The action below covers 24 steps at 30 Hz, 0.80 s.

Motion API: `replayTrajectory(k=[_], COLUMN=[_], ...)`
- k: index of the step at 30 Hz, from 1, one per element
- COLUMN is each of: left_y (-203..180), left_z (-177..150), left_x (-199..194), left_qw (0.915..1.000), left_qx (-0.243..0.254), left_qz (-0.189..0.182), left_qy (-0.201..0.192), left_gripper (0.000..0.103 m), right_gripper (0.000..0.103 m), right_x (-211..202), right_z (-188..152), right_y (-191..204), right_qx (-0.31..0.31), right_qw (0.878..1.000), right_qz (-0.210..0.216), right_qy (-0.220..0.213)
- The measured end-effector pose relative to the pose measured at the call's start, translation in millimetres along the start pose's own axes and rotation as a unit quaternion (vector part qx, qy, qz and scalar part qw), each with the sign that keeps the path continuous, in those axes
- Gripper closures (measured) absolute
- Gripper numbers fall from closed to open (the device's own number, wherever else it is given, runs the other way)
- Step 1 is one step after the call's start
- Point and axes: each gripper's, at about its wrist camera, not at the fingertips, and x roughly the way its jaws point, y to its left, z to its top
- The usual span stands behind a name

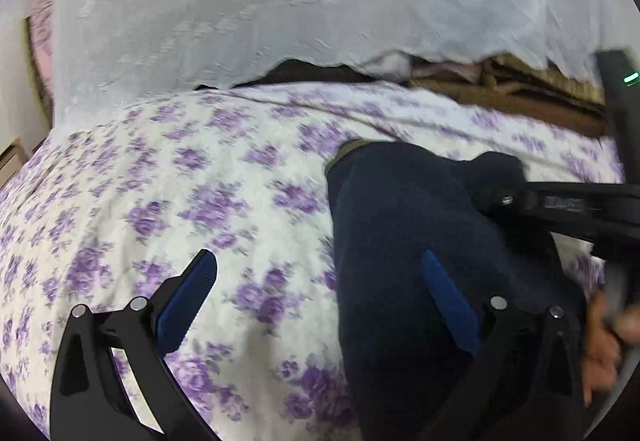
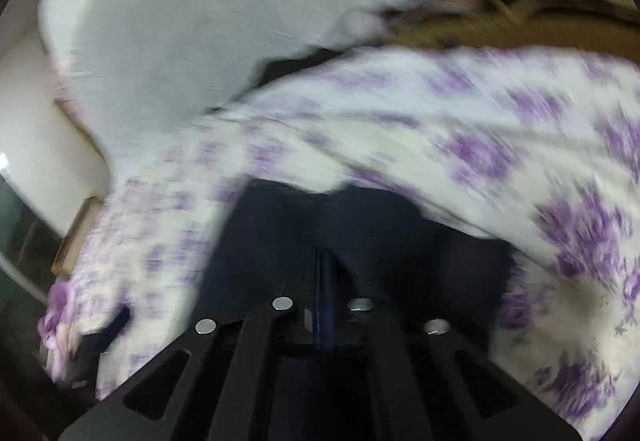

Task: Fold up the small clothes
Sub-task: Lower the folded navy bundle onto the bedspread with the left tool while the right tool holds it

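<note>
A dark navy garment (image 1: 416, 241) with an olive waistband lies on the purple-flowered bedsheet (image 1: 180, 181). My left gripper (image 1: 320, 273) is open; one blue pad (image 1: 192, 293) is over the sheet, the other (image 1: 444, 289) rests on the garment. In the left wrist view my right gripper (image 1: 496, 197) comes in from the right and grips the garment's far right part. In the blurred right wrist view my right gripper (image 2: 322, 281) is shut on the navy garment (image 2: 360, 233), which fills the space ahead of the fingers.
A white embroidered cover (image 1: 260, 1) hangs behind the bed. Brown folded fabrics (image 1: 520, 89) lie at the back right. A pink cloth (image 1: 40, 25) shows at far left. The right hand (image 1: 600, 345) shows at the right edge. A purple item (image 2: 56, 313) sits at the sheet's left edge.
</note>
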Motion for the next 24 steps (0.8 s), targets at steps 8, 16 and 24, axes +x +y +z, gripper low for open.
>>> replayTrajectory(k=[8, 16, 24], left_y=[14, 31, 37], left_z=[-13, -1, -5], left_x=[17, -12, 8], left_qw=[0.9966, 0.9951, 0.9950], left_qx=[-0.044, -0.071, -0.066], left_qz=[-0.050, -0.068, -0.063], left_qy=[0.049, -0.005, 0.042], left_gripper=[0.004, 0.005, 0.004], right_gripper=[0.103, 0.097, 0.101], right_x=[-14, -66, -65], right_z=[-2, -13, -76], right_y=[-21, 3, 37], right_qx=[0.037, -0.009, -0.114], right_qw=[0.999, 0.997, 0.993], right_qz=[0.028, 0.045, -0.021], right_qy=[-0.021, -0.059, 0.005])
